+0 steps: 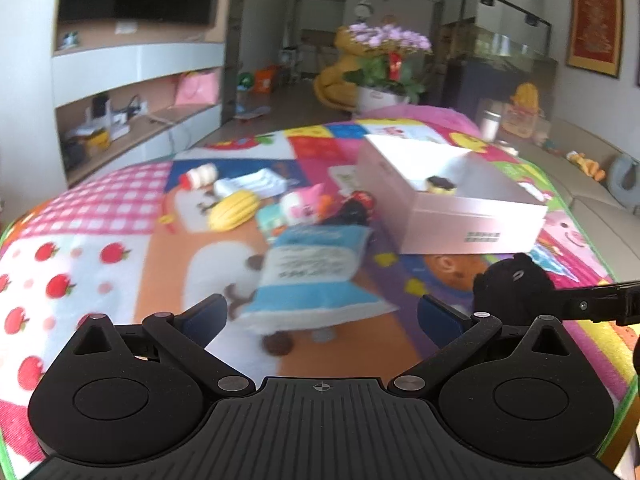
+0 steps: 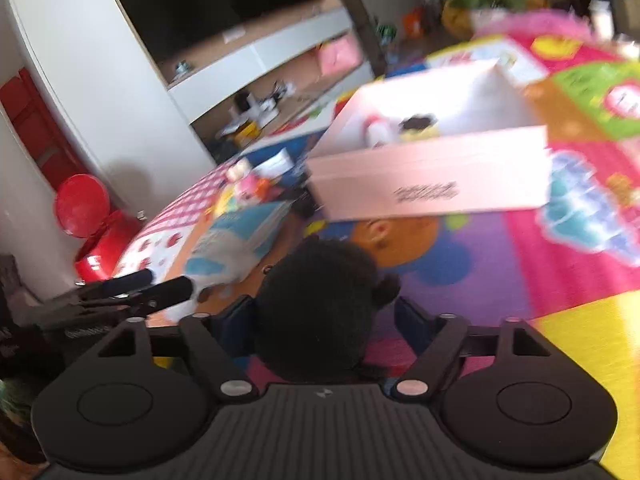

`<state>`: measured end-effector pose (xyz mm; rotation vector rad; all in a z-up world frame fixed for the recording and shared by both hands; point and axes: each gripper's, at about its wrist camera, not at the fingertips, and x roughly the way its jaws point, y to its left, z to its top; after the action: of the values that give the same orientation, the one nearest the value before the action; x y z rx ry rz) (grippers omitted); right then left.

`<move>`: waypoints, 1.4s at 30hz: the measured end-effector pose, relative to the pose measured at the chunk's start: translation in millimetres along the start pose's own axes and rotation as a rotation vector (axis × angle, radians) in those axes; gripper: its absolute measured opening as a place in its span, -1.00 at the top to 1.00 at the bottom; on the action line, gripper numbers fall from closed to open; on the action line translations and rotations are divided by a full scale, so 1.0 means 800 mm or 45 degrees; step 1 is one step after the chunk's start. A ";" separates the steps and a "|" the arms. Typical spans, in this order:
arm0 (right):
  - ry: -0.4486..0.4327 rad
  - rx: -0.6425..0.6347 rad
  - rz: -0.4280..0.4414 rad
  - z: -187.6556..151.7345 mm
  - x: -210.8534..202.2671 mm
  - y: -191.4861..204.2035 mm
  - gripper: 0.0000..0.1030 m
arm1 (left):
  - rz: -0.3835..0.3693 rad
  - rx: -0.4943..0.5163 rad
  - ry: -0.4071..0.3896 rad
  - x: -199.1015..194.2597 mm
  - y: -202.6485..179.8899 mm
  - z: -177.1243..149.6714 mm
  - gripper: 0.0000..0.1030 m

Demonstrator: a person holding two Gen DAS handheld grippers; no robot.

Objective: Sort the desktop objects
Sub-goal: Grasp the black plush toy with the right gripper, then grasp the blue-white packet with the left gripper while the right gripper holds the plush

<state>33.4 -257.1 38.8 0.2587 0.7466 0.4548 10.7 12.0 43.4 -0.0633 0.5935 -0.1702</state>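
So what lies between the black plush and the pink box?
Only bare mat between plush and box, in the right wrist view.

The left gripper (image 1: 322, 312) hangs with jaws spread wide and empty; the right gripper (image 2: 322, 322) grips a black plush (image 2: 316, 312).
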 end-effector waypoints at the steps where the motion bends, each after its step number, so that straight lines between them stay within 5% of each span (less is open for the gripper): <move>1: -0.024 -0.016 -0.037 0.000 -0.005 -0.006 -0.68 | -0.010 0.009 -0.002 0.003 -0.004 0.000 -1.00; 15: -0.241 0.076 -0.265 -0.017 -0.073 -0.054 -1.00 | -0.046 0.138 0.012 0.006 -0.035 -0.008 -1.00; 19: -0.296 0.067 -0.443 -0.020 -0.081 -0.058 -1.00 | -0.001 0.122 -0.004 0.009 -0.032 -0.007 -1.00; 22: -0.238 -0.016 -0.534 -0.029 -0.068 -0.056 -1.00 | 0.032 0.125 0.005 0.021 -0.031 -0.005 -1.00; 32: -0.097 0.092 -0.443 -0.050 -0.028 -0.054 -1.00 | 0.201 0.346 0.056 0.069 -0.030 -0.003 -1.00; 42: -0.049 -0.038 -0.526 -0.056 -0.016 -0.038 -1.00 | 0.320 0.210 0.109 0.066 0.030 -0.002 -1.00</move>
<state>2.5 -286.8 2.9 0.0800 0.7325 0.0692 55.8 26.3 10.3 0.1790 0.6653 0.0227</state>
